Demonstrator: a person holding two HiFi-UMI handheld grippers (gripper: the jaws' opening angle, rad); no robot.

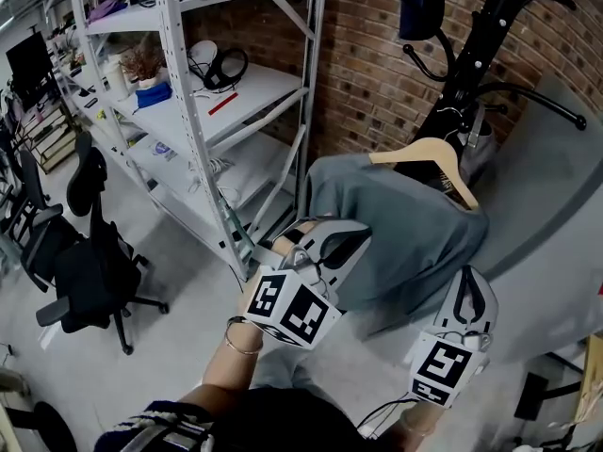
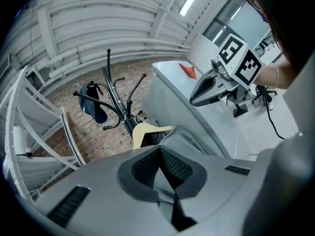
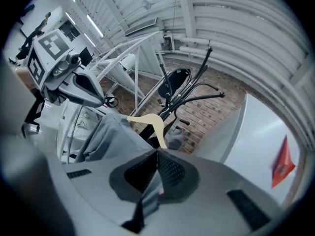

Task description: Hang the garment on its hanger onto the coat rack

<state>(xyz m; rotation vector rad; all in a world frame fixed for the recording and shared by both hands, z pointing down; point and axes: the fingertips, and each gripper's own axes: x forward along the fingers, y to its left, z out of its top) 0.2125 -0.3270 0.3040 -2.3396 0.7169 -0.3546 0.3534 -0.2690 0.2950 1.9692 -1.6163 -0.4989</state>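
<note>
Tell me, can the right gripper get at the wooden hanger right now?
Probably not yet. The right gripper is shut on the grey garment, so it would have to let go first. Otherwise the way looks free: the wooden hanger lies bare just beyond its fingers.

Coat rack (image 1: 476, 50) right hook (image 1: 546, 100) bare, open air around; dark cap (image 1: 421, 3) crowds rack top; metal shelving (image 1: 193, 130) close on left side.

Lab: metal shelving (image 1: 188, 111), office chairs (image 1: 89, 262)
</note>
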